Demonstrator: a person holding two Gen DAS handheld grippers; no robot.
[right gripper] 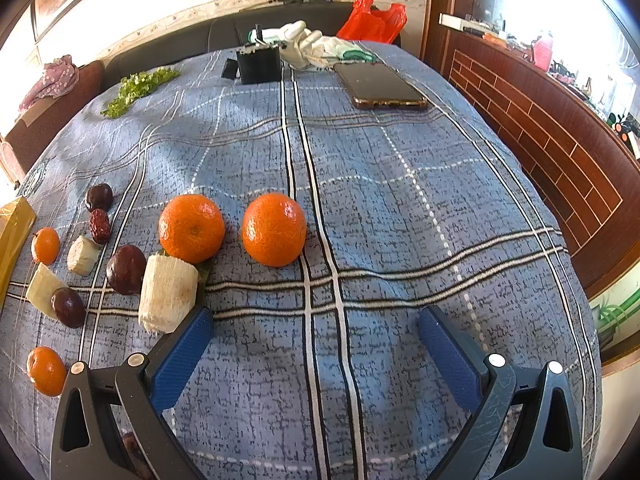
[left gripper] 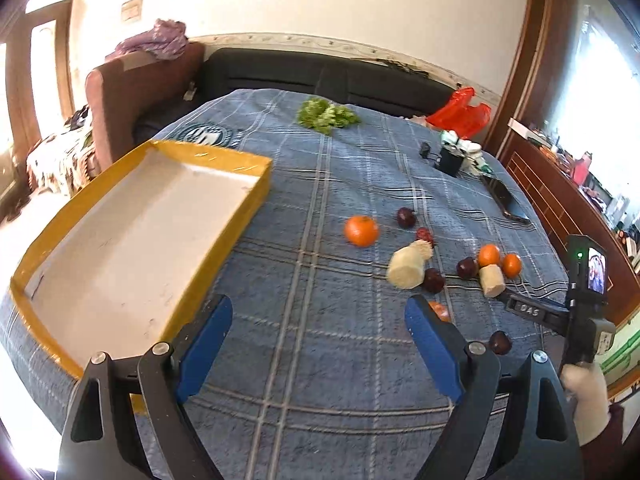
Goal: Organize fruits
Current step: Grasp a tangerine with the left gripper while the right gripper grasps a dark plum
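Left hand-held gripper (left gripper: 318,344): jaws spread wide, nothing between them, held over the blue plaid cloth (left gripper: 320,184) covering the table. Landmark taken as the yellow-rimmed tray (left gripper: 256,196), white inside, lying just left of this gripper, its near corner beside the left blue pad (left gripper: 208,344). All fruit is noted right of the tray and apart from it. A lone orange (left gripper: 361,231) lies ahead of the gripper, nearest the tray; further right a pale peeled cane piece (left gripper: 406,268) is seen with dark red dates (left gripper: 406,217) around it, then two more oranges (left gripper: 489,255) beside a second cane piece (left gripper: 492,280). One date (left gripper: 500,342) lies just right of the right pad. Right hand-held gripper (right gripper: 316,340): jaws likewise wide apart and empty, above the cloth. Two large oranges (right gripper: 274,229) are recorded ahead of it, side by side but not touching; the left one (right gripper: 191,227) sits against the far end of a cane piece (right gripper: 168,294) whose near end lies just beside the left pad (right gripper: 184,356). A tray corner (right gripper: 14,224) shows at the far left edge, with smaller oranges (right gripper: 45,245), dates (right gripper: 126,269) and cane pieces between it and the gripper. Far from the tray, a phone (right gripper: 382,86) and leafy greens (right gripper: 136,84) are noted.
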